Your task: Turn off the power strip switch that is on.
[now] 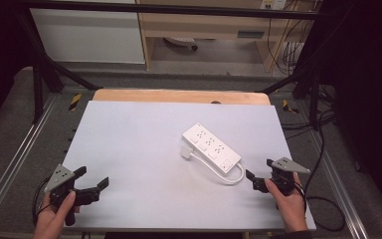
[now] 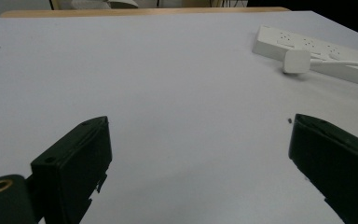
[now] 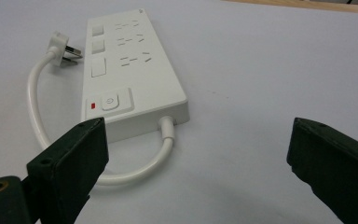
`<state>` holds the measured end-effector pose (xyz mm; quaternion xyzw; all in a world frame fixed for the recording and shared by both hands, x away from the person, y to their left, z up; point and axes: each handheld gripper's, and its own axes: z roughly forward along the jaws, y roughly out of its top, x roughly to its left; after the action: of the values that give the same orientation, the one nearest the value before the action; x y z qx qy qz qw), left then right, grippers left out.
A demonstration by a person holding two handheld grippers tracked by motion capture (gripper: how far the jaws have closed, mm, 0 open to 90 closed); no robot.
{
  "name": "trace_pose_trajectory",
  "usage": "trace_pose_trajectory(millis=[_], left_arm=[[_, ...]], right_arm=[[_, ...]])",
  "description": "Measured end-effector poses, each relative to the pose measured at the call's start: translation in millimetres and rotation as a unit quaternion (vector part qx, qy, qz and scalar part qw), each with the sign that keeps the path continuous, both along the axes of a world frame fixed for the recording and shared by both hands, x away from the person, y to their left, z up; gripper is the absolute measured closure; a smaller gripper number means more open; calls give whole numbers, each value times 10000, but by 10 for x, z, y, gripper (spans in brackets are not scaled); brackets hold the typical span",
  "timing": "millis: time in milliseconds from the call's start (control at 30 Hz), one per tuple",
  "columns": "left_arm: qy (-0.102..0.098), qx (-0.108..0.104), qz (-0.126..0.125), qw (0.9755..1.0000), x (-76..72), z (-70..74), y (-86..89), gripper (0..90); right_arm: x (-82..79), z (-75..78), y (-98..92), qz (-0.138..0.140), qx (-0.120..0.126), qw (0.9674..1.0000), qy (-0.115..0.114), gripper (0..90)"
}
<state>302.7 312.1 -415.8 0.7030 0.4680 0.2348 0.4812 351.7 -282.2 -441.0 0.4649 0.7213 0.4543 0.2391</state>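
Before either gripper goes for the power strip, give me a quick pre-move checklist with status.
1. Right gripper open: ok, its jaws stand wide apart with nothing between them.
2. Left gripper open: ok, jaws wide, nothing held.
3. Power strip lying flat, sockets up, on the table: ok.
4. Plug free, not in a socket: ok, it lies beside the strip with prongs bare.
5. Cord free of the grippers: ok, it loops from the strip's near end round to the plug, close under the right gripper but untouched.
6. Switch state: cannot tell.
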Motion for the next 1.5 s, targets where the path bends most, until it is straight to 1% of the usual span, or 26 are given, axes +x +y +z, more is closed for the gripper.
trace_pose_trajectory(millis=[167, 267, 300, 333, 500, 567, 700, 733, 833, 933, 967, 1067, 1100, 1200, 1300, 1400, 1433, 1500], left_arm=[[-12, 10, -17, 10000, 1, 2, -9, 57], [0, 18, -39, 10000, 8, -1, -13, 57], [0, 18, -39, 10000, 8, -1, -13, 57], [0, 21, -36, 10000, 8, -2, -14, 57], [0, 59, -44, 10000, 6, -3, -19, 57], [9, 58, -50, 10000, 7, -6, -21, 57], [-5, 61, -62, 10000, 6, -3, -22, 57], [-3, 68, -72, 10000, 7, -5, -23, 57], [12, 72, -77, 9999, 6, -7, -30, 57], [0, 77, -81, 9999, 5, -7, -31, 57], [-1, 77, -83, 9999, 5, -6, -31, 57], [-15, 82, -116, 9999, 5, -2, -30, 57], [-17, 73, -124, 9999, 4, -2, -32, 56], [-17, 97, -126, 9999, 5, -3, -32, 56], [-2, 90, -116, 9999, 4, -5, -32, 56], [-6, 79, -94, 9999, 2, -8, -30, 56], [-7, 82, -83, 9999, 4, -11, -29, 56], [4, 92, -68, 9999, 6, -13, -27, 56]], right_arm=[[-14, 22, -7, -5, 56, 10000, -43, 67], [-27, 49, 2, -5, 38, 9998, -183, 76], [-27, 49, 2, -5, 38, 9998, -183, 76], [-34, 62, 20, -8, 24, 9997, -260, 75], [-53, 83, 52, 53, 2, 9996, -290, 71], [-67, 103, 53, 73, 8, 9994, -334, 68], [-121, 171, 37, 88, 147, 9991, -377, 61], [-135, 185, 38, 109, 147, 9990, -397, 59], [-162, 214, 61, 180, 66, 9990, -415, 63], [-175, 232, 95, 223, 61, 9988, -442, 63], [-176, 234, 102, 243, 19, 9986, -467, 62], [-172, 225, 108, 132, -96, 9988, -459, 57], [-171, 224, 104, 120, -62, 9990, -422, 55], [-178, 237, 102, 147, 19, 9990, -424, 53], [-175, 258, 123, 163, -1, 9987, -487, 53], [-163, 298, 155, 231, -73, 9983, -537, 53], [-161, 313, 161, 242, -57, 9983, -534, 53], [-159, 339, 171, 251, 61, 9982, -532, 52]])
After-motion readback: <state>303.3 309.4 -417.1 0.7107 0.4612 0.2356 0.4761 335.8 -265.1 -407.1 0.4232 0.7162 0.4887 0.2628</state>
